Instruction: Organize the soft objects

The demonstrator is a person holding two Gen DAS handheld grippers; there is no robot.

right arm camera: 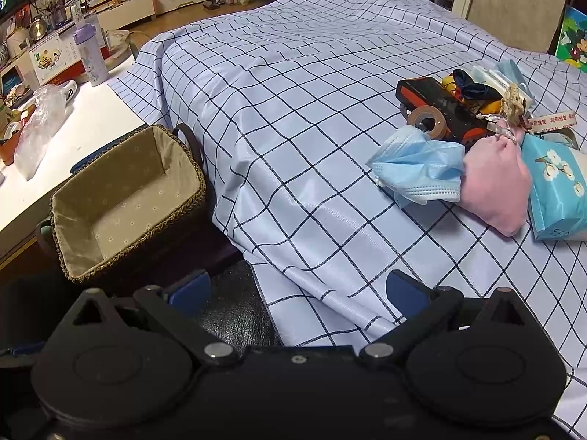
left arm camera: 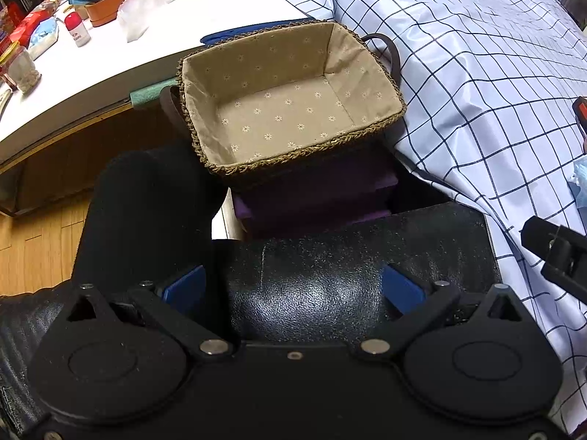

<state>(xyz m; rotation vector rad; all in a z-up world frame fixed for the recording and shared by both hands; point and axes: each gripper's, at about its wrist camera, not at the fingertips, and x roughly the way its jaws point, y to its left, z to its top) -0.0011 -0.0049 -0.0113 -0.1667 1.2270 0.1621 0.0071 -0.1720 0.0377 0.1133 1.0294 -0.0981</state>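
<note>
A woven basket (left arm camera: 385, 90) (right arm camera: 62, 253) with a beige flowered lining stands empty on a purple stool, between a white table and the checked cloth. My left gripper (left arm camera: 293, 286) is open, low in front of it over a black seat. My right gripper (right arm camera: 299, 291) is also open, above the edge of the checked cloth (right arm camera: 312, 110). On the cloth to the right lie a crumpled blue face mask (right arm camera: 418, 168), a pink cloth pouch (right arm camera: 493, 187) and a blue tissue pack (right arm camera: 555, 190), touching one another. Nothing is between either gripper's fingers.
Behind the soft items lie a black-and-orange device (right arm camera: 444, 104), a tape roll (right arm camera: 427, 121) and dark hair ties (right arm camera: 473, 86). The white table (left arm camera: 91, 73) carries bottles, plastic bags and an orange tray (left arm camera: 106, 7). A black-clad knee (left arm camera: 146, 212) sits left of the basket.
</note>
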